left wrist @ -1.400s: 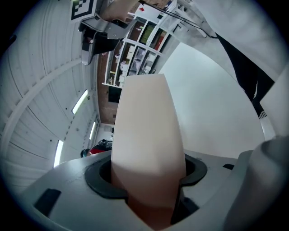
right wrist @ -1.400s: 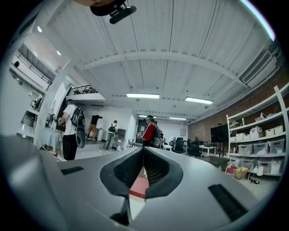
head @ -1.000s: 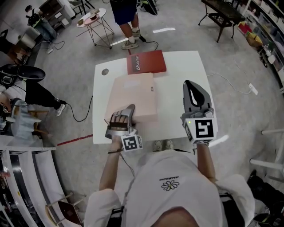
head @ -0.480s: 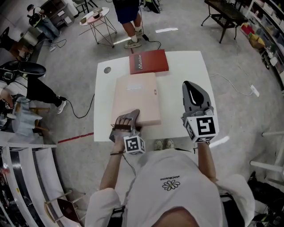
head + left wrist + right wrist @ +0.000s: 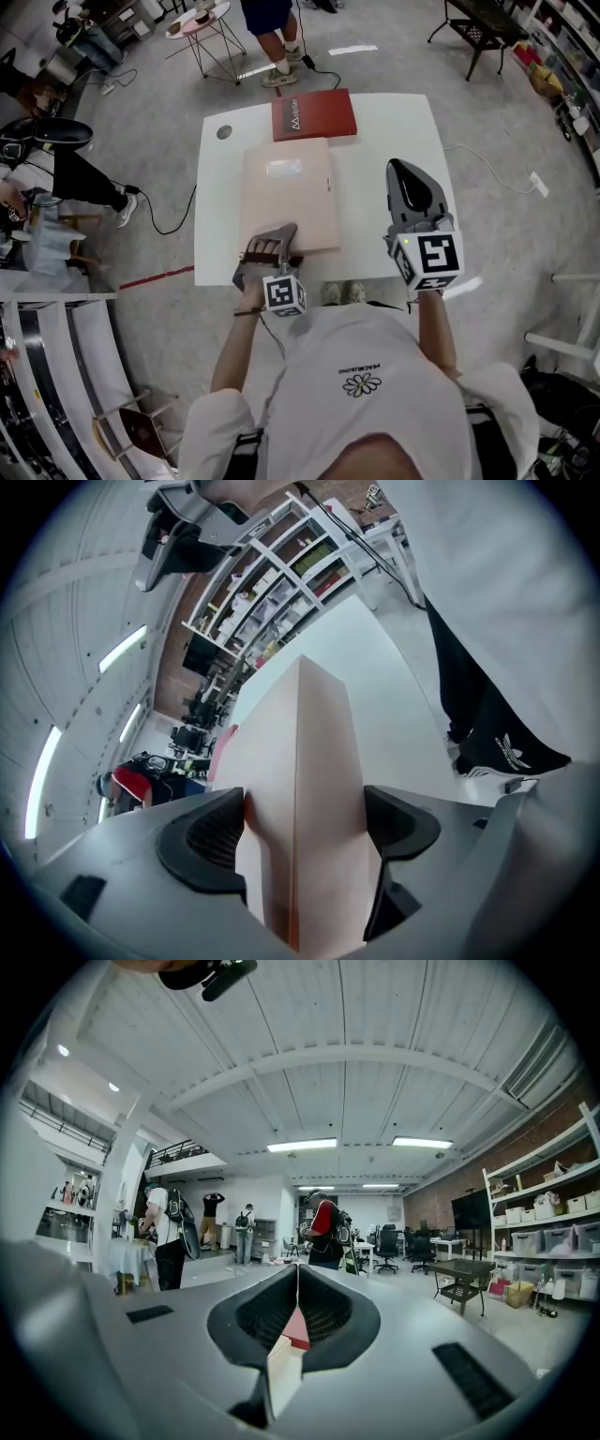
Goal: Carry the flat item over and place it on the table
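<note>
The flat pink box point(image 5: 286, 192), lying lengthwise ahead on the bench point(image 5: 394, 131), is found between the opening left tongs point(image 5: 279, 239); the right tongs point(image 5: 401, 174) are closed, empty.

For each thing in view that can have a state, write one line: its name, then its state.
left gripper, jaws opening, the pink box's near end between them
right gripper, shut, empty, held over the table
pink box, lying flat on the table
red box, lying flat at the far edge
table, carrying both boxes
</note>
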Available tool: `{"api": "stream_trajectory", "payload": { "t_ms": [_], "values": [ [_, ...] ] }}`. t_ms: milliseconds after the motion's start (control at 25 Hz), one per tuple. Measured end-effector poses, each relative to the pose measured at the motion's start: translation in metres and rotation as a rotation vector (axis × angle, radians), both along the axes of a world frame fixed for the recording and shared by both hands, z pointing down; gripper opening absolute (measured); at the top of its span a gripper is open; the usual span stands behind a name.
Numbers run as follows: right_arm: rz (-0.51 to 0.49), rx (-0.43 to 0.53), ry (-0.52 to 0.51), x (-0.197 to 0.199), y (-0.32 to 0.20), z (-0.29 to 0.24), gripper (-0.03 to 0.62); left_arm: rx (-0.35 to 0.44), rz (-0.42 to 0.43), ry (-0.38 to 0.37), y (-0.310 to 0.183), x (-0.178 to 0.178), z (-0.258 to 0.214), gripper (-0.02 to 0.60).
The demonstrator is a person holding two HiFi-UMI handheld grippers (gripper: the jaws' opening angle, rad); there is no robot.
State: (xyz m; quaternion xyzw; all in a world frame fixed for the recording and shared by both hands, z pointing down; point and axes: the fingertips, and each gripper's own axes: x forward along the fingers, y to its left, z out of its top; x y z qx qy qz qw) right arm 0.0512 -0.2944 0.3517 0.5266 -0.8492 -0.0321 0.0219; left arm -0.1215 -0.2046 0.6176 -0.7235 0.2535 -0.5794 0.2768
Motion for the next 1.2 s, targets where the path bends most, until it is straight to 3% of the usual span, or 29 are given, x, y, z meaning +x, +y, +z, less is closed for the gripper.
{"api": "stream_trajectory", "payload": {
  "t_ms": [240,400,640,800,880,1040,1200],
  "values": [
    [-0.004,-0.015,0.016,0.002,0.002,0.003,0.012,-0.076,-0.013,0.017,0.008,0.005,0.015,0.391],
    [-0.010,-0.011,0.036,-0.001,0.001,0.004,0.012,-0.085,-0.017,0.034,0.005,0.007,0.012,0.391],
    [-0.023,0.003,0.029,-0.004,0.001,0.000,0.012,-0.066,0.010,0.092,0.009,0.024,-0.031,0.365],
    [-0.031,0.019,0.023,-0.007,-0.002,-0.006,0.012,0.051,0.012,0.220,-0.013,0.041,-0.107,0.344],
    [-0.037,0.033,0.022,-0.010,-0.003,-0.011,0.012,0.154,-0.010,0.309,-0.033,0.042,-0.153,0.327],
    [-0.040,0.068,0.025,-0.013,-0.004,-0.020,0.012,0.369,-0.072,0.523,-0.063,0.038,-0.246,0.235],
    [-0.041,0.079,0.033,-0.014,-0.004,-0.023,0.012,0.454,-0.117,0.721,-0.076,0.035,-0.300,0.213]
  ]
}}
